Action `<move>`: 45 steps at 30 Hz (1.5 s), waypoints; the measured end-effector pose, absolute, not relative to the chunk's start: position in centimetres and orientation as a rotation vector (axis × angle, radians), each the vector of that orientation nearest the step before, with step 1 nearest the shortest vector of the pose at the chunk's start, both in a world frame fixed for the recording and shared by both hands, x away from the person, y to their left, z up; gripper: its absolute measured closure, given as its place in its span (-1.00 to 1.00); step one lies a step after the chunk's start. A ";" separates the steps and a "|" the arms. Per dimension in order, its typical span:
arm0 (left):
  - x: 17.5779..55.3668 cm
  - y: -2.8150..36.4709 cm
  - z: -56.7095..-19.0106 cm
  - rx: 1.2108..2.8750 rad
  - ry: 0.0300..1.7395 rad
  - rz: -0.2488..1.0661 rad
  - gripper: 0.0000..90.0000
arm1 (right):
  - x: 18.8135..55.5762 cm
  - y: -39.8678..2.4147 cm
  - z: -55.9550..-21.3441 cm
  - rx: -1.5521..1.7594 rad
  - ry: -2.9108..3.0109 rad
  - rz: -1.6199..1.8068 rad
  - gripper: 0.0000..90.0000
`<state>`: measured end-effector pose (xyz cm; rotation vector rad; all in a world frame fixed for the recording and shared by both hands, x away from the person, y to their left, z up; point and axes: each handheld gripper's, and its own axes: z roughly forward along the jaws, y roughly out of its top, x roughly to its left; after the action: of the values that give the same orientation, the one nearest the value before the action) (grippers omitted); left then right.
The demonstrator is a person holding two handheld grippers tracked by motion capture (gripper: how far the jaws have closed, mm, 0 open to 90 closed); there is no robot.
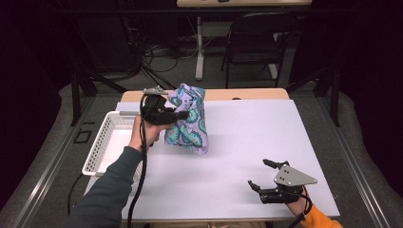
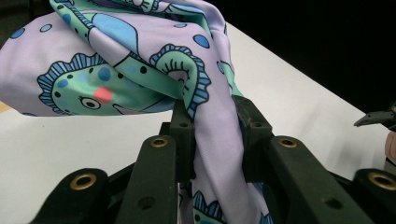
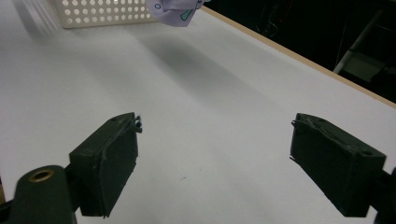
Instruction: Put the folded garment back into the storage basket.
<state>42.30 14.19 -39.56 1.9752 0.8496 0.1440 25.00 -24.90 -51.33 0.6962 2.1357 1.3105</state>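
The left gripper holds a patterned cloth, lilac with green and blue sea creatures printed on it. In the left gripper view its jaws are clamped on a gathered fold of the fabric, which is pinched between them while the rest of it billows out above and ahead. From the high view the cloth hangs bunched up from the gripper, at the far left part of the desk, with its lower edge at or just above the white surface; I cannot tell whether it touches. Just beside it, to the left, sits a white perforated basket, whose inside looks bare as far as it shows.

The right gripper rests low near the front right corner of the desk, well apart from the cloth. Its jaws stand wide with nothing between them, and in the right gripper view there is bare white desk ahead of them, with the basket and a corner of the cloth far off.

As a judgement, the work is at an early to middle stage: the cloth is picked up and firmly gripped, but it is neither laid flat nor folded, nor placed in the basket. What is left probably needs the right gripper to come over and take a second hold.
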 end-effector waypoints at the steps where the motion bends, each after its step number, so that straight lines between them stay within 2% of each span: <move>1: 42.2 14.3 -39.6 1.969 0.861 0.141 0.61 | 25.0 -24.9 -51.3 0.695 2.134 1.308 -0.68; 30: 41.5 18.3 -39.1 1.938 0.905 0.191 0.61 | 25.1 -24.8 -51.3 0.693 2.140 1.302 -0.68; 45: 40.8 20.5 -37.6 1.932 0.919 0.231 0.61 | 25.1 -24.9 -51.3 0.699 2.143 1.313 -0.68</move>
<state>40.83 20.47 -37.65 1.9315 0.9193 0.2311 25.05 -24.86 -51.28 0.6986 2.1429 1.3130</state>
